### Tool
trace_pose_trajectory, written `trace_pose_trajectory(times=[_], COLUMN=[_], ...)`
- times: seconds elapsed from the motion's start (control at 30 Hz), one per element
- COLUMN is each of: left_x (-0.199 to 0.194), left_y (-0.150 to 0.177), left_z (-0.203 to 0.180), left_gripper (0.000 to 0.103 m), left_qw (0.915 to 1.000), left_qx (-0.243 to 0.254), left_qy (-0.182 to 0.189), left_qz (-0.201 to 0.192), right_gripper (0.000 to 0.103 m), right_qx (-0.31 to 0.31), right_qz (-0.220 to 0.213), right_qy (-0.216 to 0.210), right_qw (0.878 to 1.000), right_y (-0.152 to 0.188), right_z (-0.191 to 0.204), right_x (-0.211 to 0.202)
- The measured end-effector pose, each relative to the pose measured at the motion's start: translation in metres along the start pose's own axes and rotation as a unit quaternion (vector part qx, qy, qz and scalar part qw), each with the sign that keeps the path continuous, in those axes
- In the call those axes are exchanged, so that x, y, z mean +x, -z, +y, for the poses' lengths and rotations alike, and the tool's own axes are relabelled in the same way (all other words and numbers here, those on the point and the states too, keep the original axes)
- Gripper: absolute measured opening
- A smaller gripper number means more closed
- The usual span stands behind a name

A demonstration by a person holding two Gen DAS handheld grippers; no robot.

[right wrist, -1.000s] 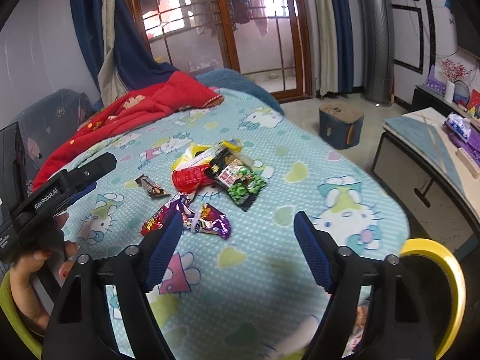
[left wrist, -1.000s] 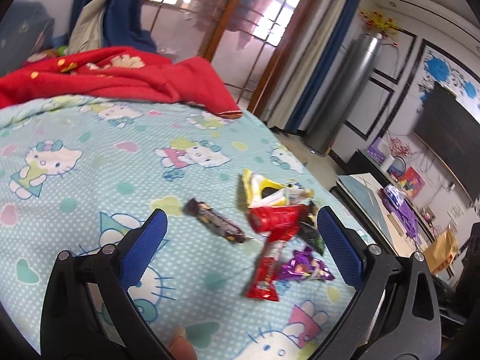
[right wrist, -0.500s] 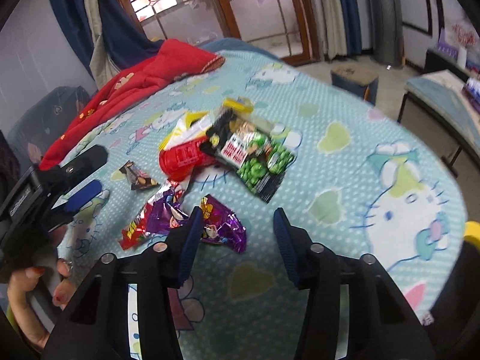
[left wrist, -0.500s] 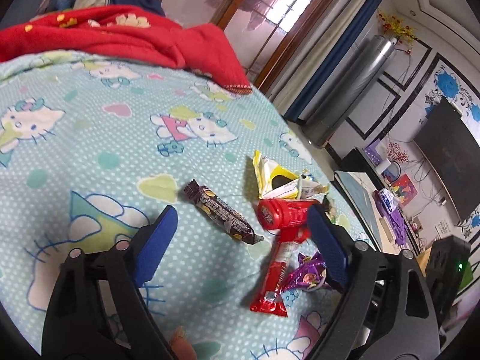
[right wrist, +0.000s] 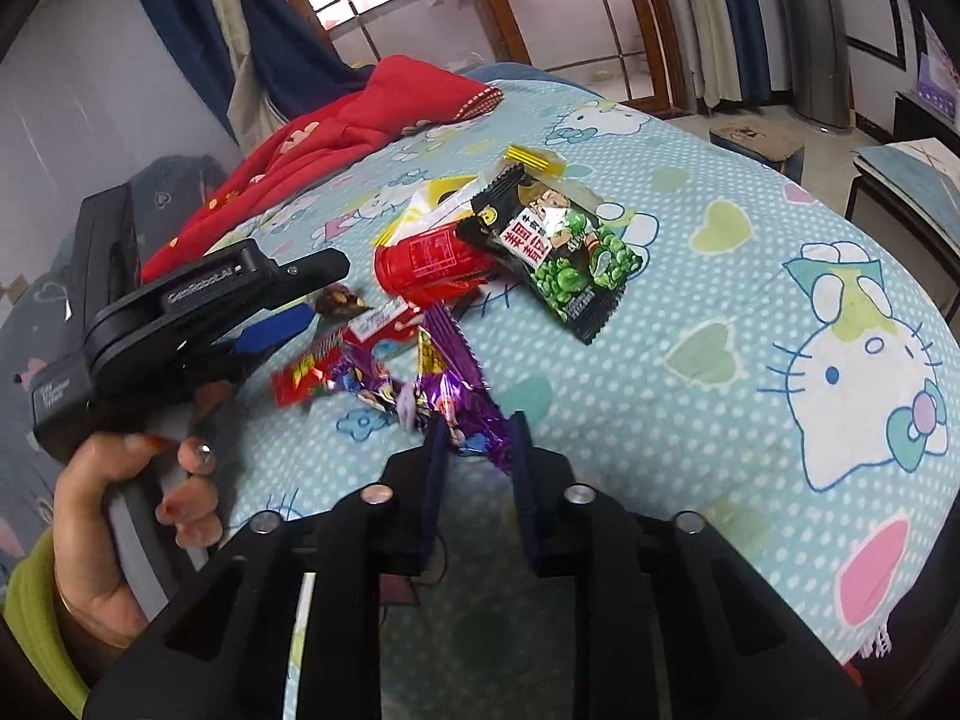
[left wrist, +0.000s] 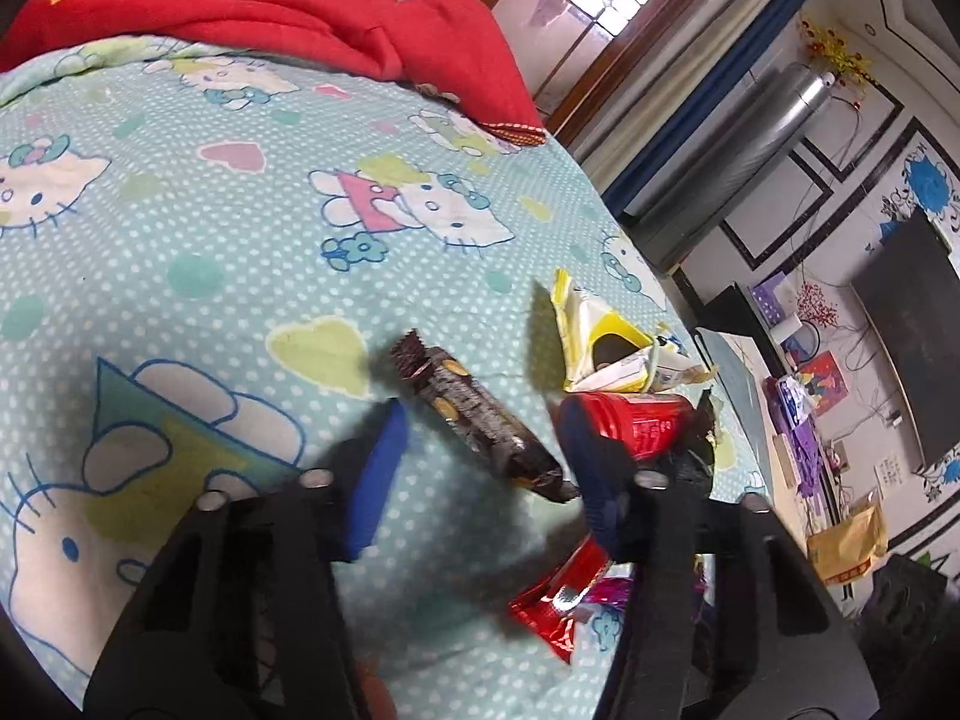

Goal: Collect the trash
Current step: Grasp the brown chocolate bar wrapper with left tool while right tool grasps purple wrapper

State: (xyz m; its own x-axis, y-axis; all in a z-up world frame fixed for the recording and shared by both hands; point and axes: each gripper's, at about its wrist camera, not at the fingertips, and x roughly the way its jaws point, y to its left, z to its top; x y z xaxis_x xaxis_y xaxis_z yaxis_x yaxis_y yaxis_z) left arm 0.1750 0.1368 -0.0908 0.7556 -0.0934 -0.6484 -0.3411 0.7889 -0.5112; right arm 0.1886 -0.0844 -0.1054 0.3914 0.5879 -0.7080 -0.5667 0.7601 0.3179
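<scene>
I see a bed under a soft, matt cotton-like sheet (left wrist: 252, 252) printed with cartoon cats and white dots. A red blanket (left wrist: 288, 18) looks fleecy and thick. The wrappers are thin shiny film: a dark brown bar wrapper (left wrist: 480, 420) with a dull gloss, a crinkled purple foil wrapper (right wrist: 462, 396) that glitters, a glossy green-and-black snack bag (right wrist: 558, 252). A red cup (right wrist: 432, 261) looks like smooth plastic. My left claw (left wrist: 480, 456) and right claw (right wrist: 477, 456) are matt black plastic with blue rubbery pads and small bright metal pins.

Snack wrappers litter the bedsheet (right wrist: 690, 312) — brown bar wrapper (left wrist: 480, 420), red can (right wrist: 429, 261), green pea packet (right wrist: 564, 252), crumpled purple wrapper (right wrist: 456, 384).
</scene>
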Motion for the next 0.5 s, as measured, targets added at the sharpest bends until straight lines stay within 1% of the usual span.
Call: trace_pose_trajectory(times=[0.07, 0.2, 0.23, 0.5], left_x=[0.0, -0.002, -0.002, -0.012], left_y=[0.0, 0.001, 0.001, 0.007], left_z=[0.004, 0.01, 0.011, 0.015], left_gripper=[0.026, 0.018, 0.014, 0.011], left_qw=[1.0, 0.9997, 0.9996, 0.9988], left_qx=[-0.008, -0.02, -0.022, -0.027], left_qy=[0.002, 0.013, 0.017, 0.039], left_qz=[0.002, 0.002, 0.003, 0.004], right_gripper=[0.018, 0.018, 0.018, 0.017], right_qx=[-0.005, -0.016, -0.018, -0.022], right_qz=[-0.003, -0.009, -0.01, -0.016], right_qy=[0.005, 0.015, 0.016, 0.022], right_qw=[1.0, 1.0, 1.0, 0.999], right_y=[0.002, 0.008, 0.009, 0.016], right_z=[0.002, 0.007, 0.008, 0.01], right_x=[-0.002, -0.007, -0.009, -0.018])
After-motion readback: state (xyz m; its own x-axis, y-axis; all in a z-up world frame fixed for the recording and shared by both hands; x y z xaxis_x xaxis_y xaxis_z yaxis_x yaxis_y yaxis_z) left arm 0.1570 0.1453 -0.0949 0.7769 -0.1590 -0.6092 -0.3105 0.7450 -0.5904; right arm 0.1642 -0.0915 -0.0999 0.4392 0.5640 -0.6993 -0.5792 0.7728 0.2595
